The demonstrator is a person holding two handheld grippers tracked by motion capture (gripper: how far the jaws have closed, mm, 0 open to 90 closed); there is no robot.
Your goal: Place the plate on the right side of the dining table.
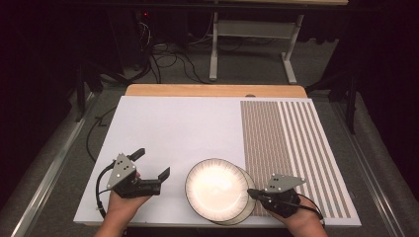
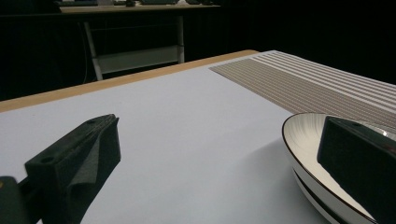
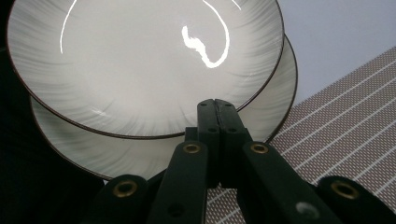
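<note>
Two white plates with dark rims lie stacked and offset near the table's front edge. The upper plate (image 1: 216,188) (image 3: 140,60) sits left of the lower plate (image 1: 250,205) (image 3: 275,98). My right gripper (image 1: 250,194) (image 3: 215,106) is shut, with nothing seen between its jaws; its tips sit over the lower plate, right at the upper plate's right rim. My left gripper (image 1: 152,164) (image 2: 219,163) stands wide open just left of the plates, low over the white sheet. Its right jaw is close to the plate rim (image 2: 299,140), and nothing lies between the jaws.
A white sheet (image 1: 173,128) covers most of the table, with a brown striped mat (image 1: 291,148) on its right part. A wooden edge (image 1: 212,90) shows at the back. Beyond it are another table's legs (image 1: 213,49) and floor cables (image 1: 168,61).
</note>
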